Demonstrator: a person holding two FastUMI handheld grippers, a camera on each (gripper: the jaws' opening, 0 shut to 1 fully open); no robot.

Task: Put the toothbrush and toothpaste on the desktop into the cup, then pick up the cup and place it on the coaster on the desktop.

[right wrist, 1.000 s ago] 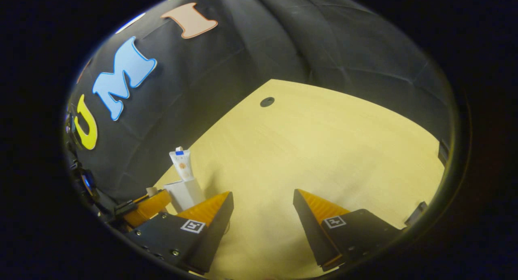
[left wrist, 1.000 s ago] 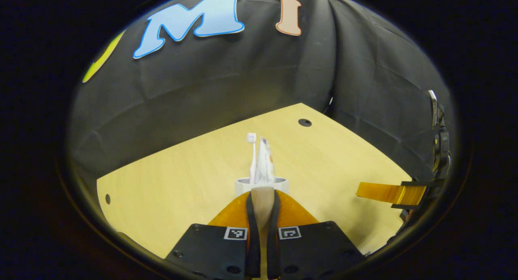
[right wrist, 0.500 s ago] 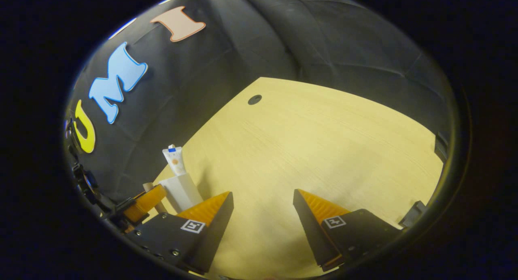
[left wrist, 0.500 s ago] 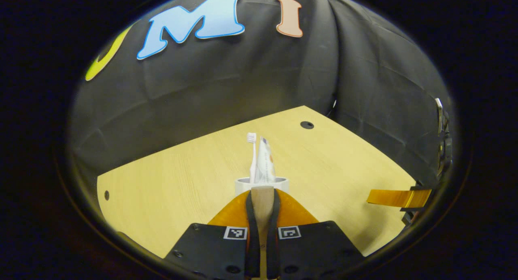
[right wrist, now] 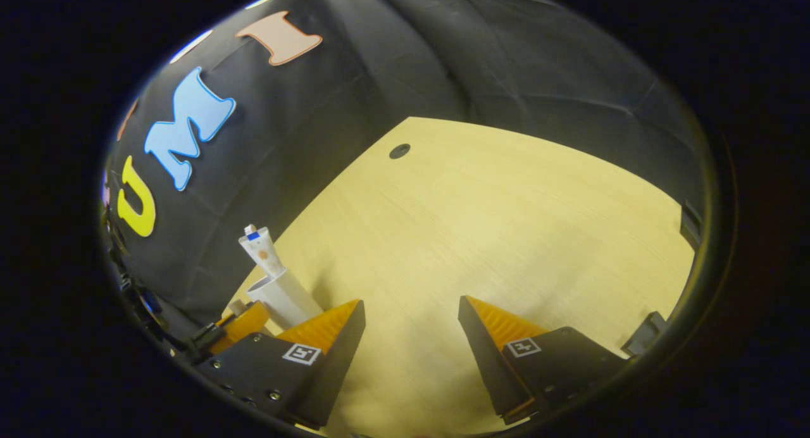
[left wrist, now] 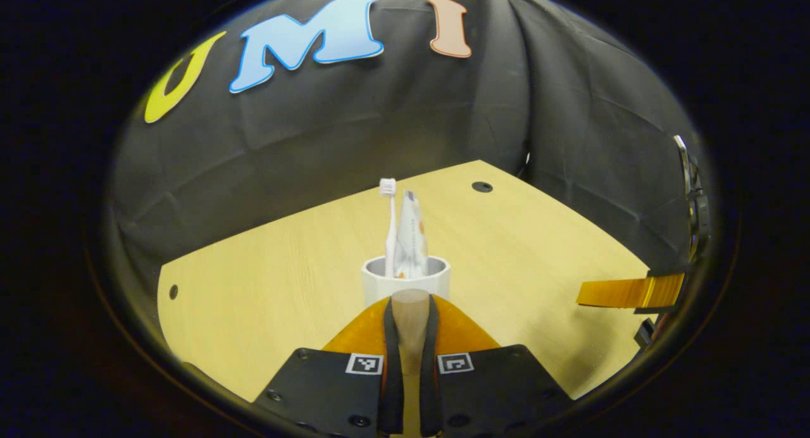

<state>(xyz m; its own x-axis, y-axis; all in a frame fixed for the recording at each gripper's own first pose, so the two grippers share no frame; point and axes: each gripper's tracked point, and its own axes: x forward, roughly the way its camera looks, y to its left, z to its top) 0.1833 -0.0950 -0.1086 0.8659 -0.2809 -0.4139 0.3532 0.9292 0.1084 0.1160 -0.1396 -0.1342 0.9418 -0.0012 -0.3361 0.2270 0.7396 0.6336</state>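
Plenty of open desk (right wrist: 506, 235) ahead of the right gripper (right wrist: 411, 318), whose fingers stood wide apart with bare wood between them. The one real obstacle sat off to its left: the cup (right wrist: 285, 295), toothpaste (right wrist: 261, 251) poking up, with the left gripper (left wrist: 410, 305) clamped on its handle. The cloth wall (left wrist: 354, 121) boxed in the far edges.

Matt white cup (left wrist: 405, 281), pale wood-grain desktop (left wrist: 266, 280), seemingly plastic fingers (left wrist: 361, 333)

Left gripper (left wrist: 410, 311) fingers pinched together on a handle; right gripper (right wrist: 411, 311) fingers spread
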